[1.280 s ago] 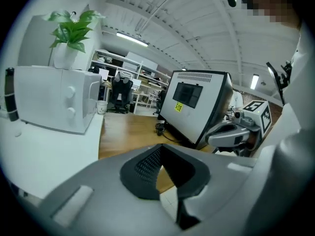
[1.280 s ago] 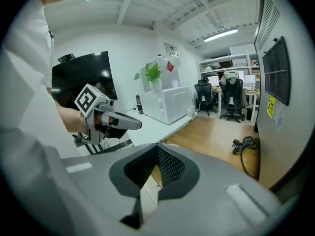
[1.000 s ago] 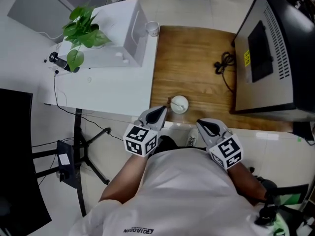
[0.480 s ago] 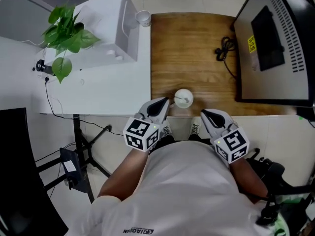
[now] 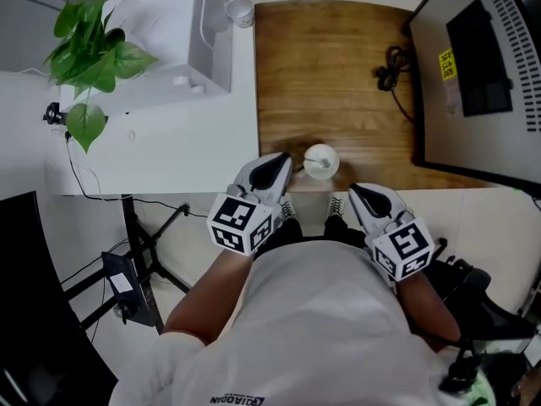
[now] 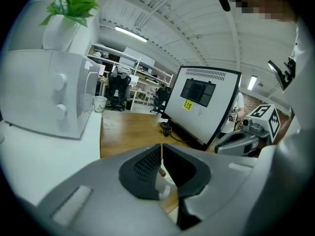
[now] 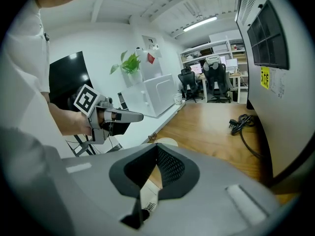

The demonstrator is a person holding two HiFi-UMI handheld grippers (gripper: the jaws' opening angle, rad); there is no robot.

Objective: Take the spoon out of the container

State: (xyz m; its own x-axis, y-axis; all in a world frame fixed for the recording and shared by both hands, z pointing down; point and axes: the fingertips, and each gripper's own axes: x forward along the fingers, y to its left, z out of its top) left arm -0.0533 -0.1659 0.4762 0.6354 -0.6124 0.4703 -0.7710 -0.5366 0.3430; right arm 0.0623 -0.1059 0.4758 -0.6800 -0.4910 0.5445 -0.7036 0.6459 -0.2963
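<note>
Wooden desk, with a white desk joined along its left edge.

- Container: white and round, set at the near edge of the wooden desk, left of its middle.
- Spoon: still lodged in the container. Its handle is leaned out over the rim toward the desk's near left corner.
- Left gripper: held over the near left corner of the wooden desk, with its tips just beside the spoon handle. The jaws are opening and are parted only by a hairline slit. Nothing is pinched between them. In the left gripper view the brown end of the handle is seen through the gap lower down.
- Right gripper: held just off the near edge, right of the container and apart from it. The jaws are clenched tip to tip on nothing.
- Black cable: coiled near the right edge of the wooden desk, beside a grey screen unit.
- White appliance: stood at the far edge of the white desk.
- Paper cup: placed beside the appliance, at the far right corner of the white desk.
- Green plant: sited to the left of the appliance.
</note>
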